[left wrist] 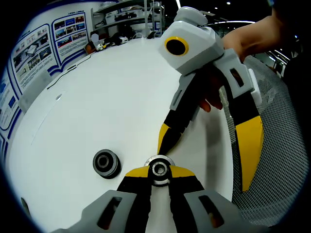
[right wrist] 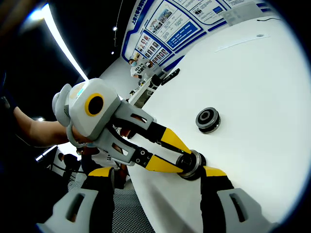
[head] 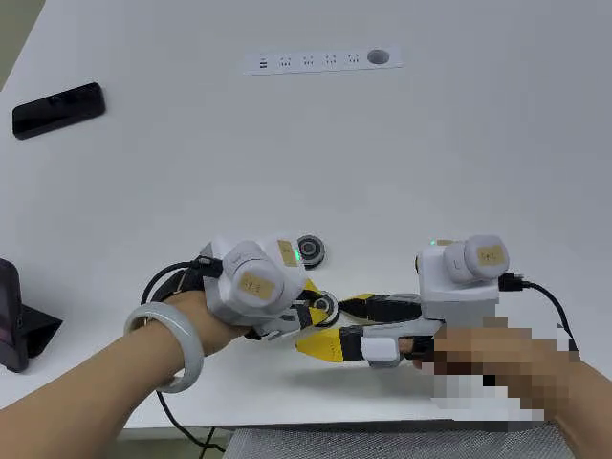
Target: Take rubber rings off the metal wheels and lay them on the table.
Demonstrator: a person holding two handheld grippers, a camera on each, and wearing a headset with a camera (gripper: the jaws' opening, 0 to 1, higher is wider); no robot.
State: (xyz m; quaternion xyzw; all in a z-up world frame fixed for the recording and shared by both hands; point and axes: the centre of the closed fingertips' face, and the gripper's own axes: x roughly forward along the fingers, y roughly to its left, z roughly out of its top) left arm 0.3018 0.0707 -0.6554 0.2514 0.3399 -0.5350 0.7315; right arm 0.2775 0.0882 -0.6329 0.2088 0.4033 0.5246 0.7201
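My left gripper (head: 320, 307) (left wrist: 159, 171) is shut on a small metal wheel (head: 326, 306) (left wrist: 159, 169) (right wrist: 191, 163), held just above the white table near its front edge. A dark band shows around that wheel's rim. My right gripper (head: 325, 327) (right wrist: 155, 172) faces it from the right with its yellow-tipped jaws open wide on either side of the wheel. One right fingertip (left wrist: 164, 141) is close beside the wheel. A second wheel with a black rubber ring (head: 312, 251) (left wrist: 106, 163) (right wrist: 208, 119) lies flat on the table just beyond.
A white power strip (head: 325, 60) lies at the far side of the table (head: 430, 143). A black phone (head: 57, 108) rests at the far left, and a dark device (head: 11, 316) stands at the left edge. A mesh chair seat (head: 382, 445) sits below the table's front edge.
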